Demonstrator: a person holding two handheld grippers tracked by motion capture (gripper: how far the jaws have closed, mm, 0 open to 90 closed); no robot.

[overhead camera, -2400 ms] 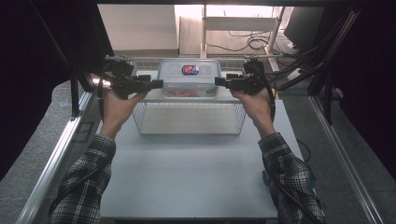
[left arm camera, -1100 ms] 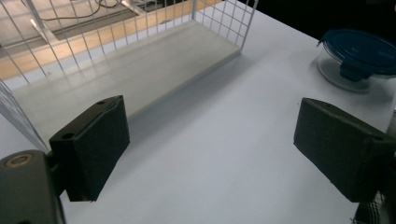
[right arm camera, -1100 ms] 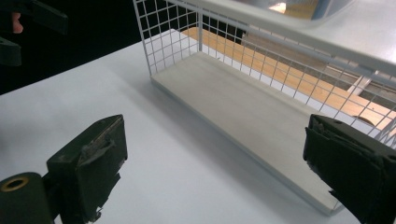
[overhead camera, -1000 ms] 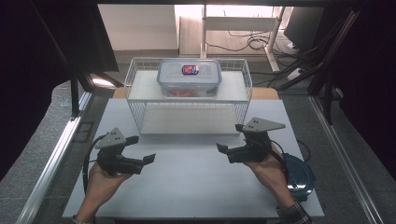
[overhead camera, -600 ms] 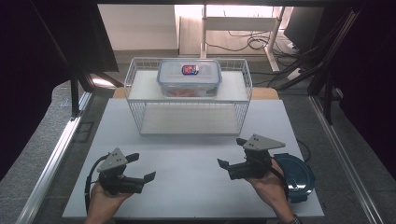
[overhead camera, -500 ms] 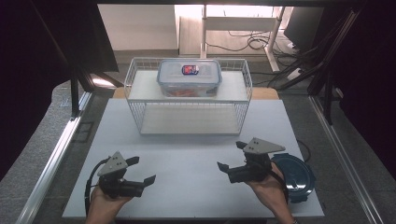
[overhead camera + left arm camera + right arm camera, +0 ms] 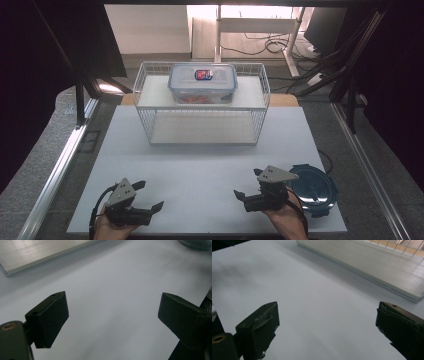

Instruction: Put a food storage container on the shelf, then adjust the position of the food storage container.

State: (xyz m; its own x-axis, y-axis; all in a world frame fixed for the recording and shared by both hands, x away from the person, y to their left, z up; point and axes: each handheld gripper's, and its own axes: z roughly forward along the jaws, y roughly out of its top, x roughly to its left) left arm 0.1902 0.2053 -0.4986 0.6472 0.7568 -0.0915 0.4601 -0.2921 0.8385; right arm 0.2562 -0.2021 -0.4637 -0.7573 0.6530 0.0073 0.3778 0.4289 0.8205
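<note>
While both hands sit at the near edge of the white surface (image 7: pixel 200 170), we see the left tongs (image 7: pixel 149 196) and the right tongs (image 7: pixel 246 185) spread wide, gripping nothing. A lidded clear container (image 7: pixel 202 82) rests on top of the wire rack (image 7: pixel 260 117) at the far side. A dark round lid (image 7: pixel 312 187) lies just beside the right hand (image 7: pixel 285 217).
</note>
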